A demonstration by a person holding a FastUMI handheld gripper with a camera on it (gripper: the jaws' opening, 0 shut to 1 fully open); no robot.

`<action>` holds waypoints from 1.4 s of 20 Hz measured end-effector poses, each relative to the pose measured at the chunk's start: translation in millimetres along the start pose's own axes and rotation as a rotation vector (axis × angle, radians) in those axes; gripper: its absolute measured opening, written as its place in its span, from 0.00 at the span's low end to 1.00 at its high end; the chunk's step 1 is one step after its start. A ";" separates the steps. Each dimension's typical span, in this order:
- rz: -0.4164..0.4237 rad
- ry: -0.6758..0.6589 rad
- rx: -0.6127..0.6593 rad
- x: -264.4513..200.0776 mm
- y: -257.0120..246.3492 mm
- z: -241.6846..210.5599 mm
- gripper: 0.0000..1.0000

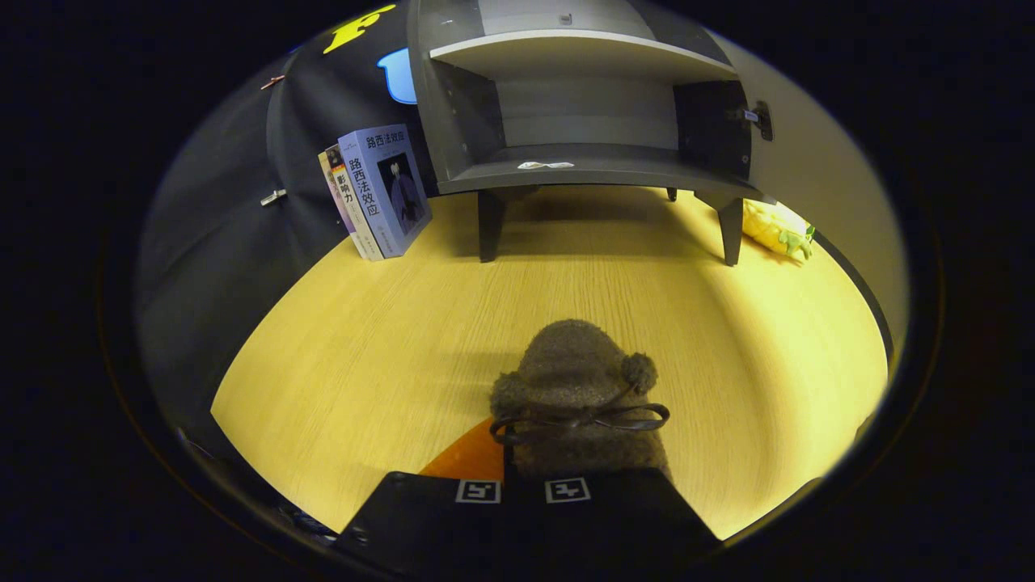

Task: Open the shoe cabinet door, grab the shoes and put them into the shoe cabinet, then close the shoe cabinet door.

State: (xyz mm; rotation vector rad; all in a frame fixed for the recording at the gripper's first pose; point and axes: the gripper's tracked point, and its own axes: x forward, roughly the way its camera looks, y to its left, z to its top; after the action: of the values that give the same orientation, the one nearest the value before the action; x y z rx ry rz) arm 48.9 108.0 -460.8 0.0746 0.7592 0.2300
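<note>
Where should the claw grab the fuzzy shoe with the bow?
Probably the near end of the fuzzy shoe, behind the bow, coming from behind. Its toe points at the open shoe cabinet. The claw already looks closed there.

Occlusions and cut-offs, gripper view.

I cannot see the gripper (521, 491) fingertips: they sit under the heel end of the shoe (576, 396), so whether they press on it I cannot tell. The shoe's rear is hidden by the finger blocks. An orange patch (469, 459) beside the shoe is mostly covered; what it is, unclear. The cabinet (582, 121) top is cut off, and its open door (817, 162) runs out past the view's rim. A small white scrap (546, 165) on the lower shelf is too small to identify. A yellow object (778, 228) behind the cabinet leg is partly hidden. Second book (344, 202) mostly covered by the front one.
</note>
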 end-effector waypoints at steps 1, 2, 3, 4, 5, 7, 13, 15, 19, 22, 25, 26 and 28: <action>0.007 -0.012 0.017 -8.9 -1.0 9.3 0.06; 0.015 -0.027 0.030 -20.2 -2.4 20.1 0.05; 0.026 -0.042 0.041 -30.9 -1.7 33.0 0.05; 0.037 -0.057 0.045 -43.8 -0.5 46.7 0.05; 0.044 -0.070 0.043 -55.9 0.4 62.1 0.05; 0.040 -0.101 0.033 -81.0 -1.7 94.4 0.05; 0.074 -0.150 0.090 -126.9 4.9 199.9 0.05; 0.083 -0.177 0.108 -129.5 6.0 240.6 0.05; 0.059 -0.215 0.088 -125.9 -1.4 312.7 0.05; 0.047 -0.202 0.090 -107.6 -4.4 359.1 0.05; 0.007 -0.202 0.074 -80.6 -13.3 407.3 0.05; -0.009 -0.197 0.060 -68.9 -17.0 418.6 0.05; -0.034 -0.201 0.057 -46.0 -21.7 441.2 0.05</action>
State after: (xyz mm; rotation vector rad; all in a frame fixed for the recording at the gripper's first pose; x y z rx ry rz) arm 324.7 83.1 -113.6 0.1366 0.5666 0.1655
